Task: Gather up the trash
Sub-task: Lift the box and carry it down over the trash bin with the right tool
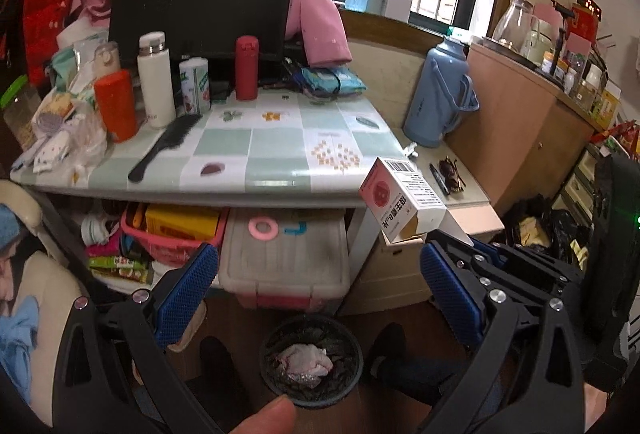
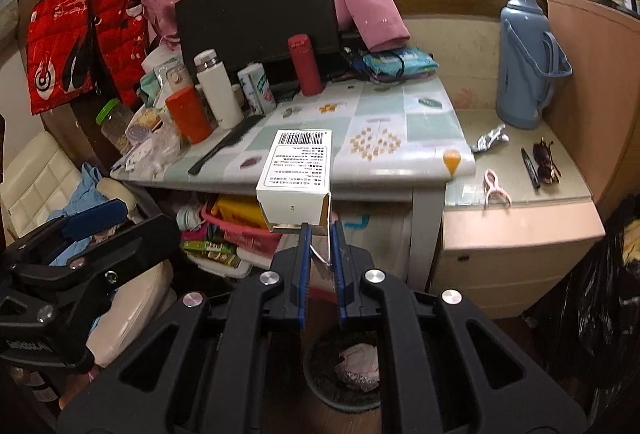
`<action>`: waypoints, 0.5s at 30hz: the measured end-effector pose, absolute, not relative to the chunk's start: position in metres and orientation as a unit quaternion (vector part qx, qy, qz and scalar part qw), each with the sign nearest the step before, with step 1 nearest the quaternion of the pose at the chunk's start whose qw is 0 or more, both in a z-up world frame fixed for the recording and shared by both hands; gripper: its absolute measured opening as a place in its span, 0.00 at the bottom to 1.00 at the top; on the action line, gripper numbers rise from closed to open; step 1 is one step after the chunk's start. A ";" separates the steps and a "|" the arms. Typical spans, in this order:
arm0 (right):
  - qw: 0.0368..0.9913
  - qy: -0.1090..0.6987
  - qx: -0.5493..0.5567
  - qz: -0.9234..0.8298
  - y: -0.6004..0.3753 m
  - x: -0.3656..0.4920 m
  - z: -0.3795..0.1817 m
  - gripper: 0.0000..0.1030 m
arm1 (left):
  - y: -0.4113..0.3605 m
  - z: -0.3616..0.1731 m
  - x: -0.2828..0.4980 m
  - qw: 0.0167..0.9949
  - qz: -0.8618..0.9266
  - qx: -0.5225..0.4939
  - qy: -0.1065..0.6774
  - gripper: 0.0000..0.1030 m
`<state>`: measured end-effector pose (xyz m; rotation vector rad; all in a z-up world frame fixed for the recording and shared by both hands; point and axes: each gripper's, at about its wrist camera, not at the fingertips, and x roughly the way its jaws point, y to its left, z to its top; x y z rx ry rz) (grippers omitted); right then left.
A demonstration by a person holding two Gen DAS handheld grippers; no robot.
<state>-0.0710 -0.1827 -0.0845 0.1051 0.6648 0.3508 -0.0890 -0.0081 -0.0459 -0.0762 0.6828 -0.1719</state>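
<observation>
While clamped between the blue pads, white carton [image 2: 298, 170] sticks out past the right gripper [image 2: 320, 246] fingertips, barcode face up, open flap end pinched. Fingers nearly closed, only the torn cardboard flap between them. Same carton [image 1: 402, 200] seen from the left wrist view: pink panel facing left, sitting just beyond and above that gripper's right-hand pad, held up off the desk edge.

Left gripper [image 1: 316, 274] spread wide, nothing between pads. Left pad [image 1: 186, 294] and right pad [image 1: 452, 294] well apart. Thumb tip [image 1: 266, 416] visible at bottom edge, below the gap.

Below and between the left fingers: black trash bin [image 1: 312, 390] on the floor, crumpled pinkish paper wad [image 1: 306, 360] inside. In the right wrist view the bin [image 2: 320, 390] lies under the fingers, mostly hidden by the gripper body; wad [image 2: 360, 362] partly showing.

Ahead of both fingertips: desk with tiled green-and-white cover [image 2: 404, 154]. On it, far left of the fingers: orange cup [image 1: 116, 106], white flask [image 1: 155, 82], black comb [image 1: 166, 146]. Straight ahead: red flask [image 1: 246, 68] in front of black monitor [image 1: 204, 6]. Right of the fingers: blue thermos jug [image 2: 524, 62], crumpled foil tube [image 2: 490, 144], sunglasses [image 2: 546, 160], black pen [image 2: 530, 162]. Pink item [image 2: 496, 188] near cabinet edge, possibly a clip or scissors, view too distorted to confirm.
</observation>
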 end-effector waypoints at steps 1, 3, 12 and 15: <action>0.928 0.328 0.049 0.170 -0.182 -0.077 -0.092 0.10 | -0.009 -0.055 -0.094 0.937 -0.083 -0.036 0.338 0.95; 0.926 0.334 0.045 0.168 -0.182 -0.084 -0.105 0.10 | -0.009 -0.067 -0.099 0.933 -0.086 -0.039 0.347 0.95; 0.911 0.373 0.057 0.165 -0.187 -0.106 -0.168 0.11 | -0.006 -0.131 -0.116 0.916 -0.079 -0.042 0.392 0.95; 0.907 0.384 0.060 0.165 -0.187 -0.110 -0.186 0.10 | -0.005 -0.148 -0.118 0.911 -0.076 -0.042 0.403 0.95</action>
